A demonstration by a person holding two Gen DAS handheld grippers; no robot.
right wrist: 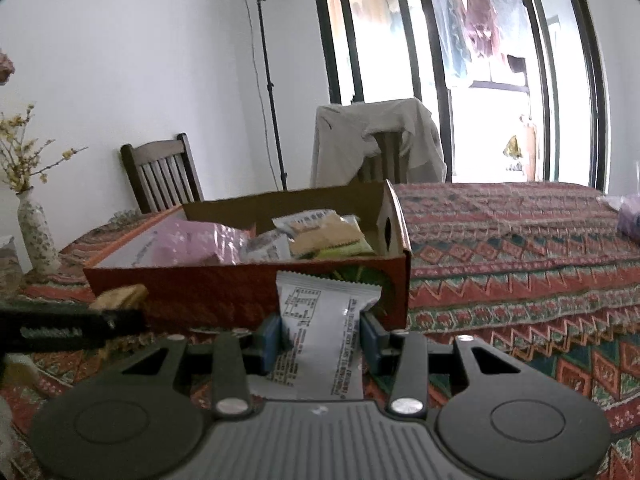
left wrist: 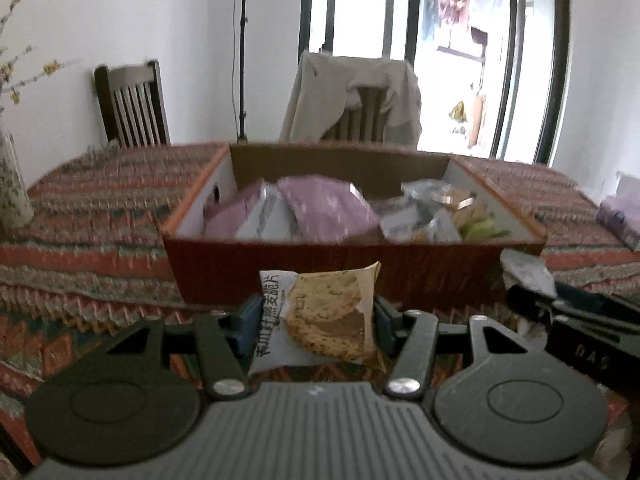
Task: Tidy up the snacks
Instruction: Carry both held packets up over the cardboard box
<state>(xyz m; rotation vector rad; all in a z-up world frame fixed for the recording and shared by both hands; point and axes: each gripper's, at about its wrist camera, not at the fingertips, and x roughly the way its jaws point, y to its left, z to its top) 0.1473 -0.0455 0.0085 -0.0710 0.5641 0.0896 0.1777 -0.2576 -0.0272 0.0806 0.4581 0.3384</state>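
On the cloth-covered surface (right wrist: 520, 248), a half-filled snack box (left wrist: 360, 264) waits near its front edge as the left claw (left wrist: 316, 316) clamps a cracker packet (left wrist: 324, 316) and the right claw (right wrist: 320, 332) pinches a white packet (right wrist: 320, 328), both apparently box-bound.

Patterned tablecloth (right wrist: 520, 240), flowered vase (right wrist: 38, 236), wooden chair (right wrist: 162, 176), draped chair (right wrist: 380, 144), lamp stand (right wrist: 272, 92)

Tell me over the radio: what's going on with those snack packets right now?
Left gripper shut on cracker packet. Right gripper shut on white packet. Both short of snack box. Nothing between.
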